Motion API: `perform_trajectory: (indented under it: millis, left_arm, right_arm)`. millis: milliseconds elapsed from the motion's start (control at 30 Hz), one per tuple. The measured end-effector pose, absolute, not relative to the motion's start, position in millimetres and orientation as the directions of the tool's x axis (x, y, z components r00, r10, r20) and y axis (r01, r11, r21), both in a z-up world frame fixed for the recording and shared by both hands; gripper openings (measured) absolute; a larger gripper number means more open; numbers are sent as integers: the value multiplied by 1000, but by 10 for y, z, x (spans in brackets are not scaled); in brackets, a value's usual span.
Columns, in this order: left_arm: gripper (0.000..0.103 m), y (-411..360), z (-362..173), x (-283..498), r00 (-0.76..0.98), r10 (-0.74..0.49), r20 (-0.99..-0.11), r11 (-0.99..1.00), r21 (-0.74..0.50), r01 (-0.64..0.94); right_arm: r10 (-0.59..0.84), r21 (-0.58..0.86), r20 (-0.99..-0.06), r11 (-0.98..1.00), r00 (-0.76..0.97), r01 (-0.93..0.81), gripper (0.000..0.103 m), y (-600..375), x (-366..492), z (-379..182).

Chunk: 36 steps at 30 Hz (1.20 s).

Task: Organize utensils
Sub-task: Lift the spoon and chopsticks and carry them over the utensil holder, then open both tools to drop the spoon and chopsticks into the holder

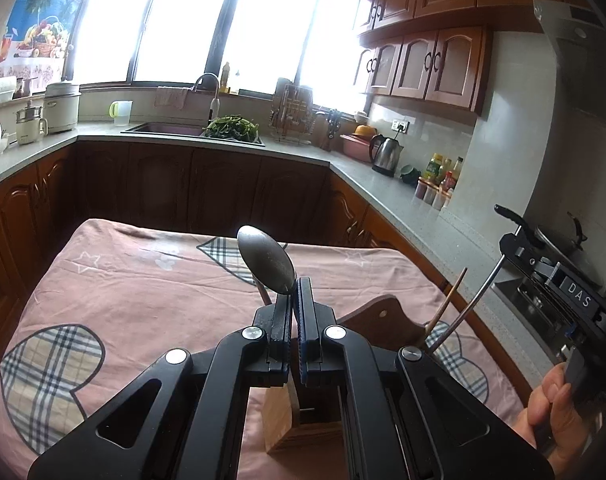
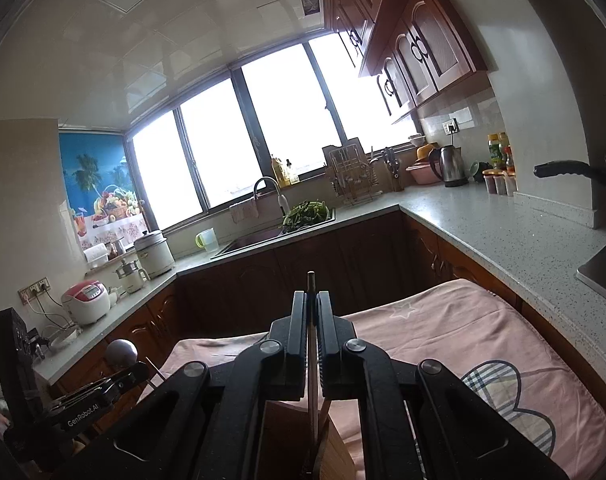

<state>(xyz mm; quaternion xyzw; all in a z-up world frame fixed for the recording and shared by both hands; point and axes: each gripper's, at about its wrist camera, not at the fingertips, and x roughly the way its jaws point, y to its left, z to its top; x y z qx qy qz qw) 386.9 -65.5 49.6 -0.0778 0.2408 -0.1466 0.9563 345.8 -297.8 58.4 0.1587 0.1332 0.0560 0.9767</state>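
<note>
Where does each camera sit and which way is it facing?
Left wrist: rides the left hand-held gripper, shut on a metal spoon, facing the window; a hand shows at right.
Right wrist: rides the right hand-held gripper, shut on a thin metal rod, tilted, facing the same window.
Shared: pink cloth-covered table, wooden utensil holder.

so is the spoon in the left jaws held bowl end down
No, the spoon stands bowl end up above the shut left gripper, which clamps its handle.

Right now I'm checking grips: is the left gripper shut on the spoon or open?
Shut on it: the left gripper pinches the spoon by its neck, bowl sticking up.
</note>
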Motion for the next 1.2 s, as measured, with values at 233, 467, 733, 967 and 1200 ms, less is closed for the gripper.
perform_trajectory:
  millis: [233, 467, 733, 967, 1200]
  left_arm:
    - [2, -818, 290, 3900, 829, -302, -470, 953, -162, 256]
    - [3, -848, 115, 3965, 800, -315, -511, 949, -178, 260]
    - [3, -873, 100, 3992, 791, -332, -514, 943, -194, 269]
    - [3, -852, 106, 3991, 787, -337, -516, 941, -210, 264]
    - [10, -833, 119, 3985, 781, -343, -521, 939, -218, 267]
  right_arm:
    - [168, 332, -296, 941, 940, -63, 4, -2951, 3553, 337]
    - [179, 347, -314, 936, 932, -63, 5, -2961, 3565, 253]
    - [191, 364, -336, 929, 922, -60, 5, -3010, 3611, 227]
    - [198, 376, -351, 925, 915, -56, 7, -3031, 3616, 198]
    - [207, 382, -353, 922, 912, -62, 10, -3037, 3614, 202]
